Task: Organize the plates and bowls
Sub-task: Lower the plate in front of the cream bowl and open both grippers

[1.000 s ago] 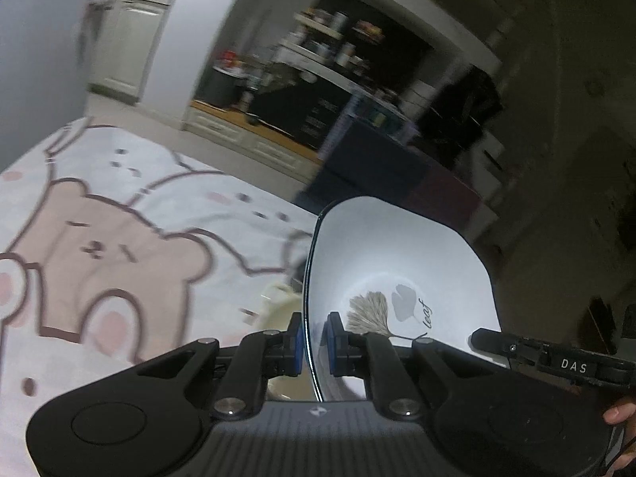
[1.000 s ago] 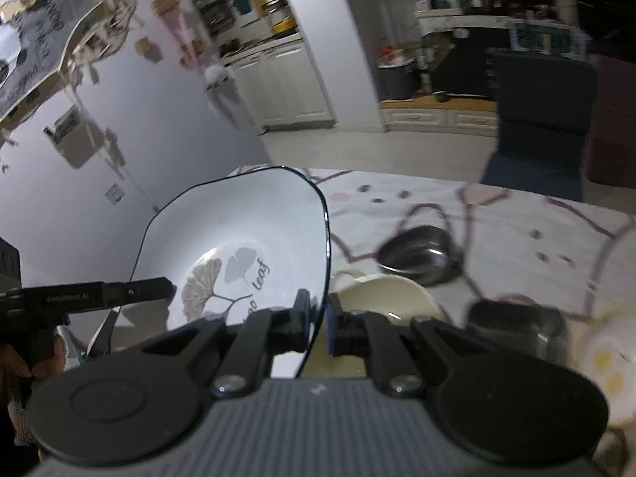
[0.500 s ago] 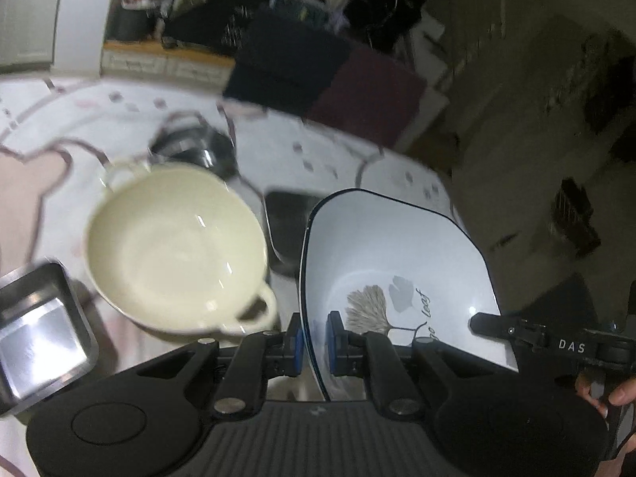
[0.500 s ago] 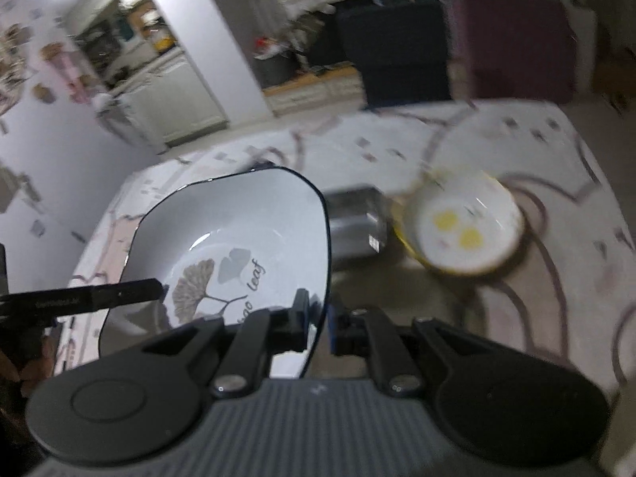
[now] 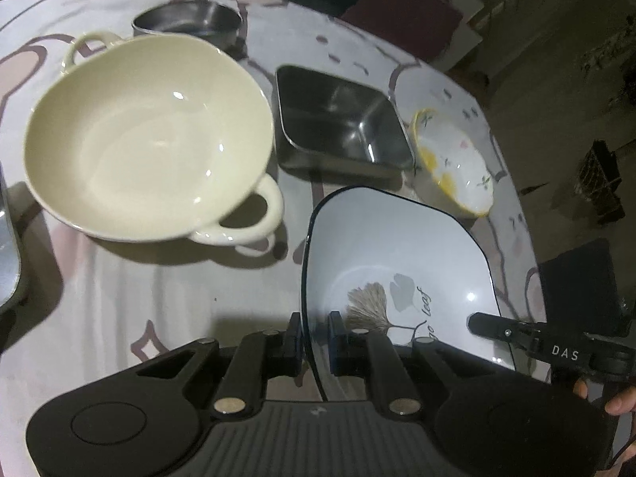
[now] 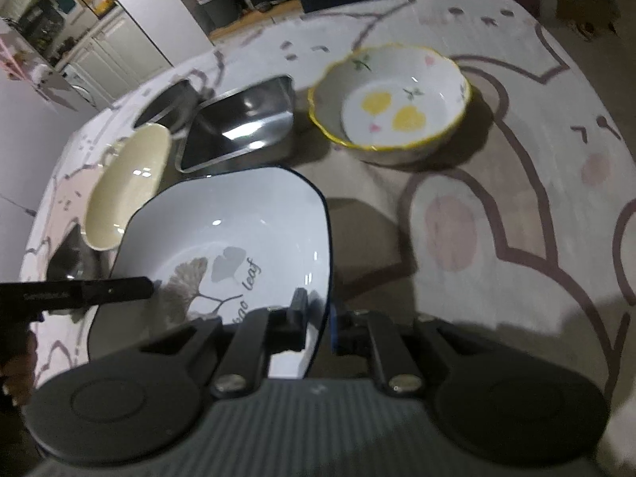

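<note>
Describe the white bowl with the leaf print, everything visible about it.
The white bowl with the leaf print is a rounded-square dish, glossy like glazed ceramic, with a thin dark rim. Inside are a grey ginkgo-leaf drawing and lettering that ends in "leaf". It is empty and tilted. Both grippers hold it by opposite rims: the left gripper and the right gripper each have their jaws pinched over an edge. It sits in front of a steel square tray, above the patterned tablecloth; whether it touches the cloth cannot be told.

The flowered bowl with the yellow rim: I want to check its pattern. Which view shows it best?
The right wrist view: the flowered bowl faces the camera, inside fully visible. The left wrist view shows it small, edge-on at the table's far side.
</note>
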### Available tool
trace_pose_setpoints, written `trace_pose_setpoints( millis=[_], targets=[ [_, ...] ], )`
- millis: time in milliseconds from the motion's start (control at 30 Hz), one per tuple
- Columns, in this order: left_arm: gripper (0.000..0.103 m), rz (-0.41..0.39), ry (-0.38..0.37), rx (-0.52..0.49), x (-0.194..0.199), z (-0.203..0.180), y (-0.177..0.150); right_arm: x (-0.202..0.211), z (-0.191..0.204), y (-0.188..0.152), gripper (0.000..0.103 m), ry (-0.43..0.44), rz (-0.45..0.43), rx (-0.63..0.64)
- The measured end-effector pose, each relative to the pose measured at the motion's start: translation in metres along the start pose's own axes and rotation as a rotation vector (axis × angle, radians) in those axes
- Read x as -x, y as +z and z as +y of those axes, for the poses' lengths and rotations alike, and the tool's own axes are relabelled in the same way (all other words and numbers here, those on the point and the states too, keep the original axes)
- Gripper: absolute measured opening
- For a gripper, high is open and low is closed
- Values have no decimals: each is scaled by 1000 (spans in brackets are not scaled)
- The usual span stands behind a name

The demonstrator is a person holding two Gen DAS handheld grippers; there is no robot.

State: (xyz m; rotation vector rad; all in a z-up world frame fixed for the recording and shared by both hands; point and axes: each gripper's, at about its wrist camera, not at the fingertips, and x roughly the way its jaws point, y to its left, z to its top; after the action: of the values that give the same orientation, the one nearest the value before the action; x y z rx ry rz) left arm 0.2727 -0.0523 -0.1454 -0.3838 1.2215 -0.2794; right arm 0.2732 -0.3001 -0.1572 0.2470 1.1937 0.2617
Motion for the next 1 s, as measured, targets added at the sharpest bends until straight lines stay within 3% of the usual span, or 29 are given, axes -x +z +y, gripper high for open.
trace_pose_setpoints(
  millis=[633,1000],
  targets=[
    [18,65,41,0,-23,-5,-2,-26,-6,8,15,-78,81,-12],
    [17,89,86,-50,-30,-8,-7,-34,6,4,17,-115,124,62]
  ],
)
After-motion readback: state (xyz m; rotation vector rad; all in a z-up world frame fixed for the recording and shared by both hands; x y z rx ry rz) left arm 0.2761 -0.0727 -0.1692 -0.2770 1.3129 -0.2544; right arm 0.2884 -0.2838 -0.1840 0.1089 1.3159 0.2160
